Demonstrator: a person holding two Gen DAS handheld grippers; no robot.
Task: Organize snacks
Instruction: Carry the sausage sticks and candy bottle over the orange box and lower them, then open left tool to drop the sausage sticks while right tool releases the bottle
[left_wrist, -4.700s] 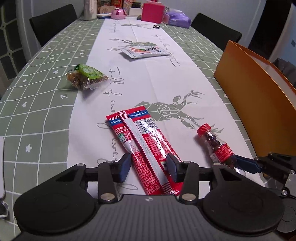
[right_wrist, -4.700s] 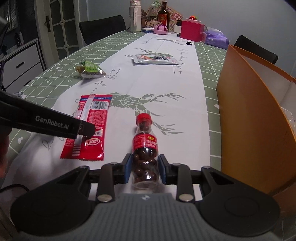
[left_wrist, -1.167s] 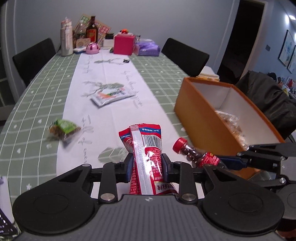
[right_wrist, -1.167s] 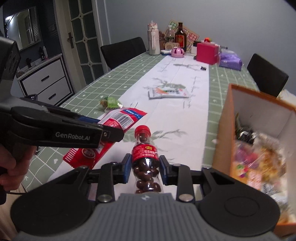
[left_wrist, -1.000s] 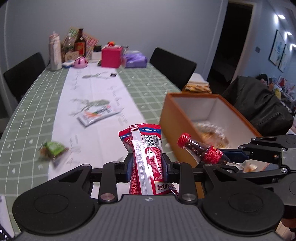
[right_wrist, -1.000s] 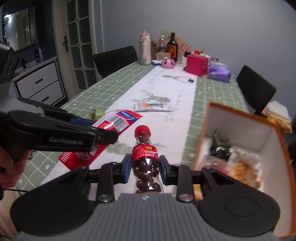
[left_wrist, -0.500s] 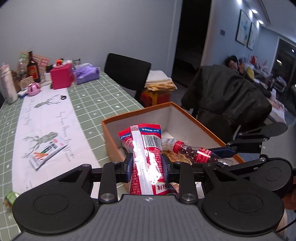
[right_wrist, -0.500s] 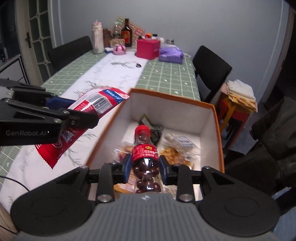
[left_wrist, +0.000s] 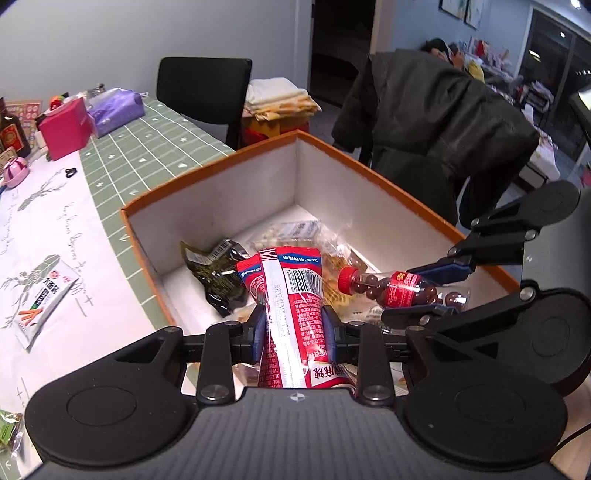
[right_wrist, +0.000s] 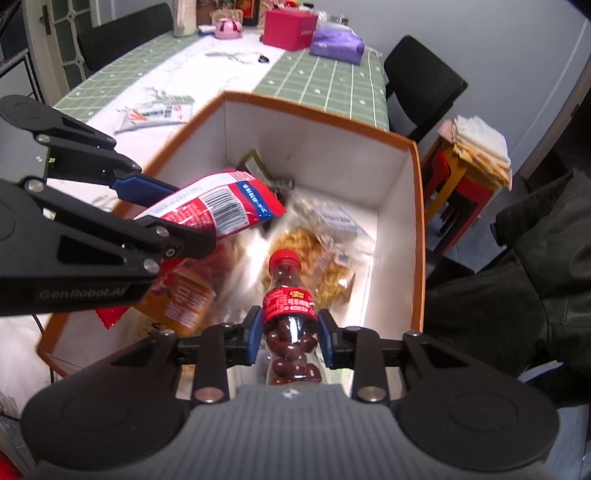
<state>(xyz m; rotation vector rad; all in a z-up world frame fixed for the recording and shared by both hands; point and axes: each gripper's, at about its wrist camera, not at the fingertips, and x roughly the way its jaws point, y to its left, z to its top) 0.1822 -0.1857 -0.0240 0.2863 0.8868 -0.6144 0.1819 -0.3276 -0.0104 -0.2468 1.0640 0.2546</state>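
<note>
Around you: the orange box (left_wrist: 373, 173), white inside, sits at the edge of the green checked tablecloth (left_wrist: 155, 147); it already holds a dark foil packet (left_wrist: 218, 273), a clear bag of golden snacks (right_wrist: 314, 258) and an orange-labelled packet (right_wrist: 181, 299); a flat white sachet (left_wrist: 40, 295) lies on the white runner (left_wrist: 51, 221) beside the box, well apart from your tools; a black chair (left_wrist: 207, 88) and a dark jacket (left_wrist: 443, 122) stand beyond the far wall; nothing blocks the open top, though the packets cover most of the floor under both loads.

Against the view a second ago: both loads hung over the runner short of the box; now both hang above its interior, tilted downward, side by side.

Left gripper (left_wrist: 293, 328): your jaws are clamped on the red snack pack (left_wrist: 295, 295), pads pressing its sides, its barcode end pointing into the box, clear of the contents.

Right gripper (right_wrist: 290, 338): your jaws are clamped on the small bottle of chocolate beans (right_wrist: 290, 306) across its red label, red cap forward over the golden snacks, not resting on them.
</note>
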